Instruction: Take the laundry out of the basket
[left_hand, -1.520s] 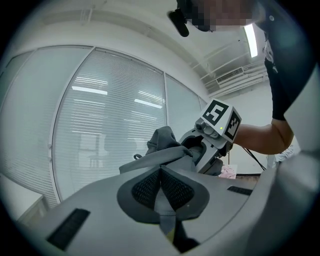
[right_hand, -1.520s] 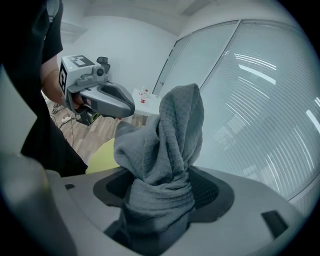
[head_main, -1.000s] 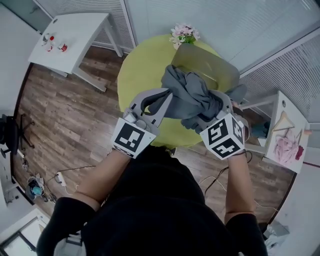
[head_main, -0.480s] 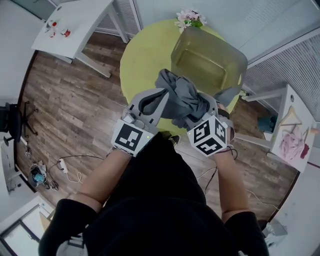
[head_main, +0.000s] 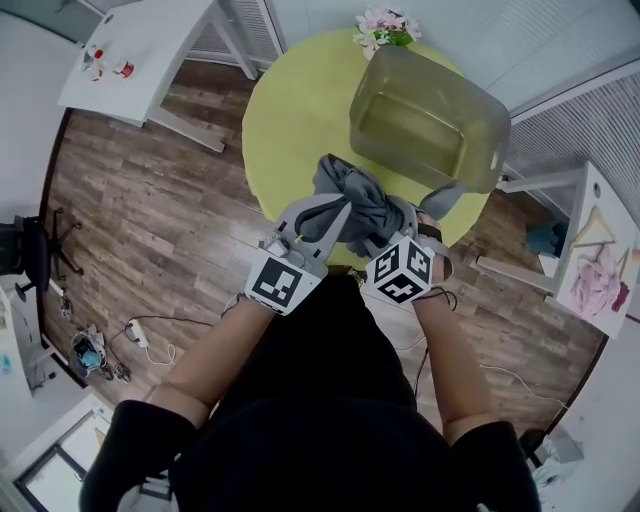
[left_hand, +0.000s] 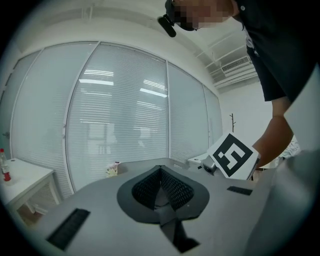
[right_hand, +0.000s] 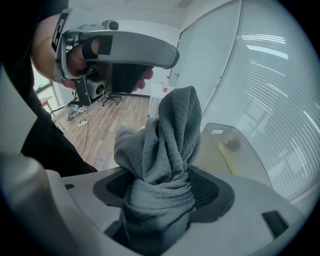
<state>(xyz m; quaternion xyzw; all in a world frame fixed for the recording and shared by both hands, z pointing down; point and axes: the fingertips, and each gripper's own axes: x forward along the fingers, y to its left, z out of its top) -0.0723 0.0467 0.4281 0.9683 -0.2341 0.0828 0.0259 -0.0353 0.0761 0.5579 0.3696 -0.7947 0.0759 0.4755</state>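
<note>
A grey cloth (head_main: 365, 205) hangs bunched over the front edge of the round yellow-green table (head_main: 290, 110). My right gripper (head_main: 395, 228) is shut on it. In the right gripper view the thick grey bundle (right_hand: 165, 145) fills the space between the pads of the gripper (right_hand: 162, 195). My left gripper (head_main: 335, 210) sits against the cloth's left side. In its own view the left gripper (left_hand: 160, 187) has its pads closed together, with no cloth seen between them. The translucent basket (head_main: 480, 160) stands on the table's far right, and nothing shows inside it.
A small bunch of flowers (head_main: 385, 25) stands behind the basket. A white desk (head_main: 140, 50) with small red items is at the far left. At the right, a white side table (head_main: 600, 270) holds a hanger and pink cloth. Cables (head_main: 150, 340) lie on the wooden floor.
Both grippers have drawn back toward the person with the grey cloth. It has moved from in front of the basket to the table's near edge.
</note>
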